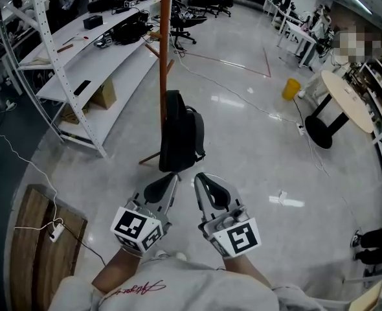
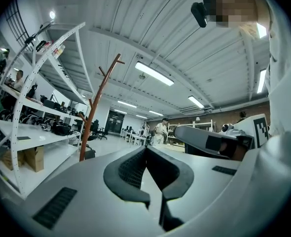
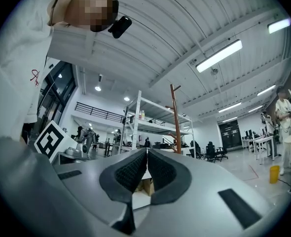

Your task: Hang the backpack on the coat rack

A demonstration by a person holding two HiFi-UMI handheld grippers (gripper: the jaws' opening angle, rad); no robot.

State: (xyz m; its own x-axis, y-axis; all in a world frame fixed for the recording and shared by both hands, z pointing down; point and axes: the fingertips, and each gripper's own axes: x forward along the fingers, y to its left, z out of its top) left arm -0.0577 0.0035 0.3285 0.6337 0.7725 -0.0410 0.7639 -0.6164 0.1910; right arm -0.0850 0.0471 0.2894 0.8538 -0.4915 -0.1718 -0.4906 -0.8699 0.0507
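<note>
At the coat rack (image 1: pixel 164 57) pole: backpack (image 1: pixel 181 138), both grippers empty
Against the rack's pole sat the black backpack, likely soft and slumping, best taken by its top loop; short of the rack, left gripper (image 1: pixel 174 177) and right gripper (image 1: pixel 198 177) were clenched on nothing.

L gripper (image 1: pixel 173 177), R gripper (image 1: pixel 198 177): jaws together
</note>
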